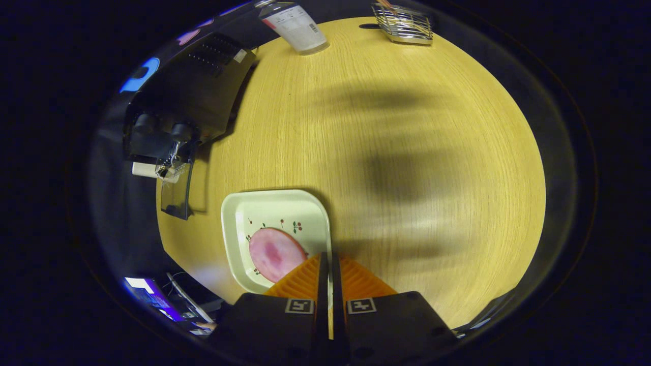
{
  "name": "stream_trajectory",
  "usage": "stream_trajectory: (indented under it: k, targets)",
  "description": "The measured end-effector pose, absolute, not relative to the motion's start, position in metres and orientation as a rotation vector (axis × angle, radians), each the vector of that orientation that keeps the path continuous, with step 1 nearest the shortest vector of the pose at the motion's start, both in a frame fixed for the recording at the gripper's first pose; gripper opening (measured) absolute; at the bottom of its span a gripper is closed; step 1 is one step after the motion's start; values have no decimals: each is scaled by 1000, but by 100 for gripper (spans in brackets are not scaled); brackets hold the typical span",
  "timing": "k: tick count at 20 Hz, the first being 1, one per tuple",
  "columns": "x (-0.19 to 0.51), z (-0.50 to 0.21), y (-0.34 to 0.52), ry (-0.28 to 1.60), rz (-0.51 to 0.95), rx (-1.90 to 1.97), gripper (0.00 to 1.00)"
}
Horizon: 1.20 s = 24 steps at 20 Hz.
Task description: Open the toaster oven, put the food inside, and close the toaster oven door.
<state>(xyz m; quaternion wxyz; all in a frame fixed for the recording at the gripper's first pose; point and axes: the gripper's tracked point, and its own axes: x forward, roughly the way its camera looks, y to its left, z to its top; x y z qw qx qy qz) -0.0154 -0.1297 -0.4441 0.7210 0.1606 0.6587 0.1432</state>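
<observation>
gripper poised over the plate, oven door already down

step in hand looks like fetching the food: the round pink slice of meat lies on the square cream plate just left of the 2 fingers, which sit nearly together and hold nothing. the black toaster oven stands well beyond, its glass door hanging open. next, the fingers must part and close on the slice

We are seeing the hand-held gripper hiding part of the pink food and the plate edge.
</observation>
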Motion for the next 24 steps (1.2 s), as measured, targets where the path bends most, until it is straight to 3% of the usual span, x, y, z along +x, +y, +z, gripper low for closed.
stream_trajectory:
  k: [1,13,24]
  targets:
    - [-16,-447,-128,1444,328,385,6]
    - [-26,-404,-98,1320,550,828,5]
    - [-47,-346,-41,1216,349,1024,5]
